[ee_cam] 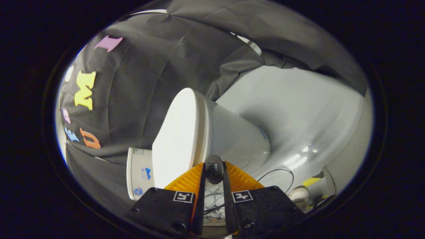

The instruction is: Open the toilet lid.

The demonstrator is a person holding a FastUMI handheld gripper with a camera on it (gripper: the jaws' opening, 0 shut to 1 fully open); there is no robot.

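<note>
Pinching a small dark knob (214,169) between my fingers (191,181), my gripper (214,176) sits narrow, both pads pressed against its sides. The knob looks to be a handle at the front edge of the toilet lid (177,139), though the fisheye bends things so much here that I can't be certain how it is fixed on. The lid rests flat against the toilet (239,136), its broad white face just ahead of my fingers and running away toward the cistern (139,172) against the black cloth wall (139,83); the whole scene is rolled on its side, with the grey floor (298,109) beyond the bowl. I judge the lid as good as closed, so the lift is all to come. The risk is the knob: it is rounded and small, and if I pull straight away instead of swinging along the hinge's arc it may squirt out of my pads and let the lid drop back with a bang. Loose cables (279,176) lie on the floor by the bowl's foot, near enough to snag me if I dip low.
</note>
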